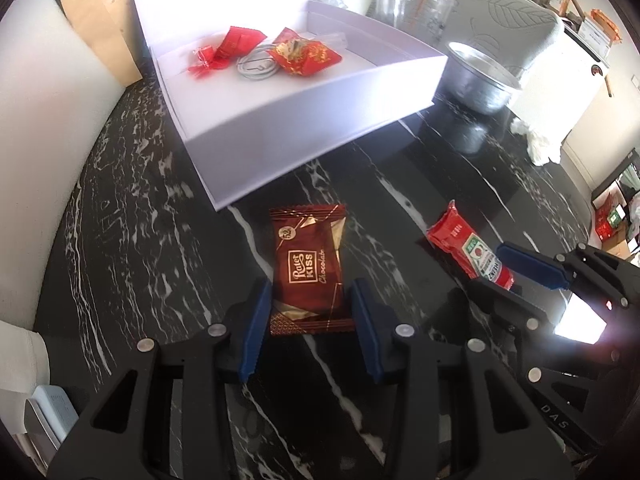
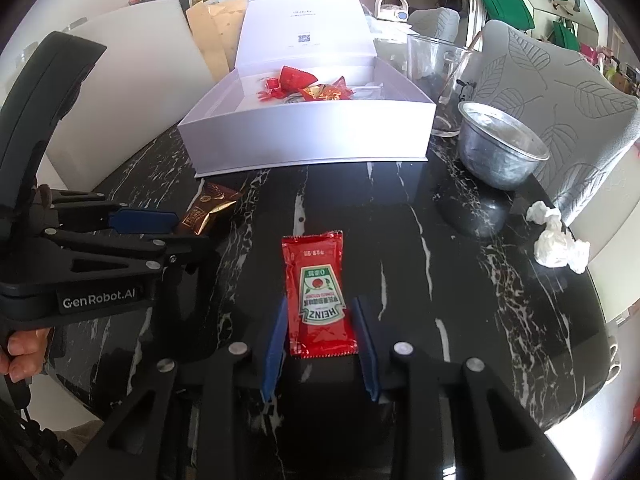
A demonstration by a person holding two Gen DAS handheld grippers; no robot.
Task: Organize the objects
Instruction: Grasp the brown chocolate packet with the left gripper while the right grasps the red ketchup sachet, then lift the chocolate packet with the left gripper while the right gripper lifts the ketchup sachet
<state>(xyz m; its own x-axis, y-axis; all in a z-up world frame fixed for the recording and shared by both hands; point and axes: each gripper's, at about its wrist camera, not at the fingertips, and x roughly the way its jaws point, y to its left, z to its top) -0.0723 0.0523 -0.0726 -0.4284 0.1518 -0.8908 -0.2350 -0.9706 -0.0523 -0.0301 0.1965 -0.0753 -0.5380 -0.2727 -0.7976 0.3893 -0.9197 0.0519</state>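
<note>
The Rater Kiss chocolate packet (image 1: 308,268) is being straddled by the left gripper (image 1: 310,328), jaws open and not yet closed on it. The Heinz ketchup sachet (image 2: 319,294) is being framed likewise by the right gripper (image 2: 320,344). Closing, then transfer into the white box (image 2: 308,140), is probably being called for next.

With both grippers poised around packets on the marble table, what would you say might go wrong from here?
1. The chocolate packet lies flat between the left gripper fingers; on the glossy table it may slide away rather than lift.
2. The ketchup sachet is soft, so a hard squeeze by the right gripper might burst it.
3. The glass and metal bowl stand just beside the white box; a wide swing could knock them.
</note>
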